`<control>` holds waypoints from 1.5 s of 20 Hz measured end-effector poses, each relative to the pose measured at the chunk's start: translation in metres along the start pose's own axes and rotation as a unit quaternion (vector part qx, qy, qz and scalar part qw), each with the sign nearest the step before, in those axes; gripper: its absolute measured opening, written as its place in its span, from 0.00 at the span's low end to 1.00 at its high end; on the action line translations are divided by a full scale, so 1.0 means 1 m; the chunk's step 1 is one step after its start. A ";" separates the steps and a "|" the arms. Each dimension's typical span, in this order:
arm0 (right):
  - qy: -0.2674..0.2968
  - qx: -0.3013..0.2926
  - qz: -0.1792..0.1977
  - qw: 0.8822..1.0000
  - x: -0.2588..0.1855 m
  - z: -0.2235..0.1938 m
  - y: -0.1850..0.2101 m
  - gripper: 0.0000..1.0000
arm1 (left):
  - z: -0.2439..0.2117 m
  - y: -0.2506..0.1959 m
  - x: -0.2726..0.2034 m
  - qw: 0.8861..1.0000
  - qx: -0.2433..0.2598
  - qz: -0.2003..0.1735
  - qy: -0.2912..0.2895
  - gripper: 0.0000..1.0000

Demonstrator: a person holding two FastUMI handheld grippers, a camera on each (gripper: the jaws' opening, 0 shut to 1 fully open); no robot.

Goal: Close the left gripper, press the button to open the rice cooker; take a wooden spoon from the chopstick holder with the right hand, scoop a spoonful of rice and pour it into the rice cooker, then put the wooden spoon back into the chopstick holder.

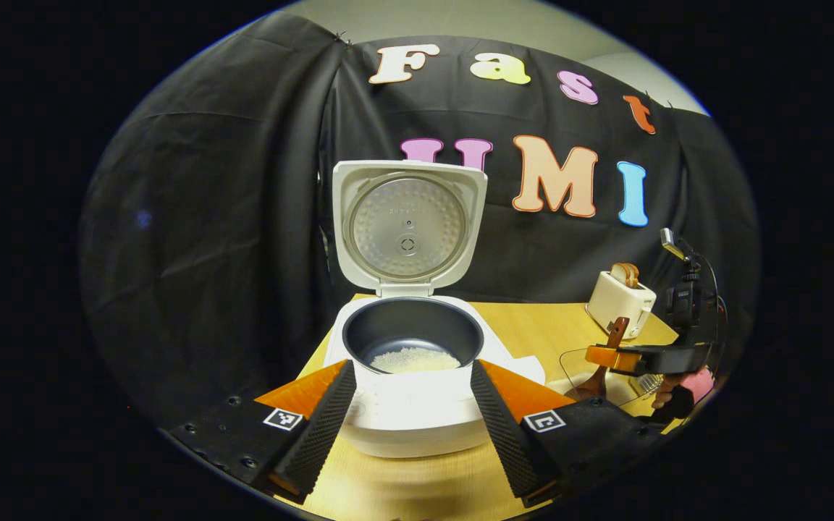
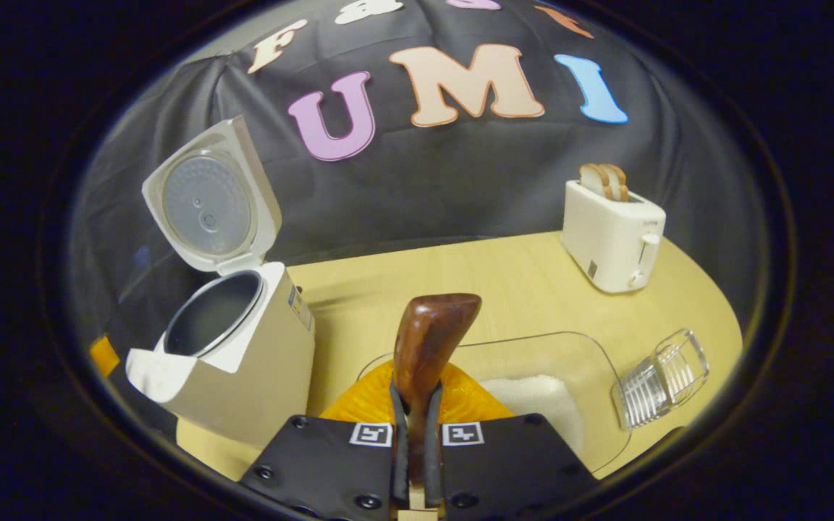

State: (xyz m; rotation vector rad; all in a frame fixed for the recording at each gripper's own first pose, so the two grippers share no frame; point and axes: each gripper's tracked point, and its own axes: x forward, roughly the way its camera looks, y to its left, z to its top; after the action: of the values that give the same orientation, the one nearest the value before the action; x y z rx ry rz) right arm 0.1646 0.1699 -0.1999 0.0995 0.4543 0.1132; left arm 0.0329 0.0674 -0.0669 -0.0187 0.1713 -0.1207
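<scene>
Cloth-walled recording booth [image 1: 207,217]; kitchen appliances on table [image 2: 504,282].

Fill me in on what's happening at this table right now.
A person is working with two handheld grippers. The rice cooker stands open, lid up, with some rice already in its pot. The left gripper hangs open in front of it, holding nothing. The right gripper is shut on the wooden spoon, holding it above a clear container of rice. The clear holder lies beside it, and a toaster stands behind.
</scene>
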 end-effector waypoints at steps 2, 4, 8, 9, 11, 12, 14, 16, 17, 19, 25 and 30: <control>0.010 0.048 0.002 0.999 0.003 -0.001 -0.006 0.11 | 0.000 0.000 -0.001 1.000 -0.002 0.000 0.000 0.94; 0.016 0.084 0.000 0.996 0.001 -0.003 -0.014 0.11 | 0.000 -0.001 -0.001 1.000 -0.002 -0.001 -0.002 0.94; 0.024 0.158 -0.005 0.987 0.001 -0.004 -0.033 0.11 | 0.000 -0.004 0.001 1.000 0.000 -0.005 -0.002 0.95; 0.023 0.175 -0.005 0.984 -0.001 -0.004 -0.037 0.10 | 0.001 -0.004 0.001 1.000 0.001 -0.006 -0.003 0.94; 0.019 0.199 -0.006 0.980 -0.001 0.000 -0.044 0.10 | 0.002 -0.006 0.001 1.000 0.005 -0.007 -0.004 0.94; 0.015 0.205 -0.008 0.979 -0.002 0.003 -0.047 0.11 | 0.003 -0.007 0.001 1.000 0.007 -0.008 -0.004 0.94; 0.009 0.215 -0.009 0.977 -0.006 0.009 -0.050 0.11 | 0.005 -0.009 0.002 1.000 0.010 -0.009 -0.006 0.94; 0.008 0.237 -0.003 0.972 -0.008 0.013 -0.053 0.11 | 0.007 -0.011 0.002 1.000 0.012 -0.011 -0.007 0.94; 0.009 0.248 0.000 0.969 -0.009 0.015 -0.054 0.11 | 0.007 -0.012 0.003 1.000 0.012 -0.011 -0.008 0.94; 0.009 0.266 0.005 0.964 -0.010 0.019 -0.057 0.11 | 0.008 -0.014 0.004 1.000 0.013 -0.014 -0.009 0.94; -0.006 0.326 0.030 0.945 -0.026 0.039 -0.054 0.12 | 0.008 -0.019 0.004 1.000 0.010 -0.020 -0.010 0.94; -0.026 0.386 0.063 0.920 -0.038 0.068 -0.050 0.11 | 0.011 -0.019 0.002 1.000 0.012 -0.023 -0.014 0.94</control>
State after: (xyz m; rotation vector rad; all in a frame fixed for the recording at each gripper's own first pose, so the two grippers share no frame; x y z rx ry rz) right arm 0.1651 0.1104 -0.1292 0.9091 0.4178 0.0515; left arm 0.0349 0.0481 -0.0562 -0.0003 0.1423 -0.1693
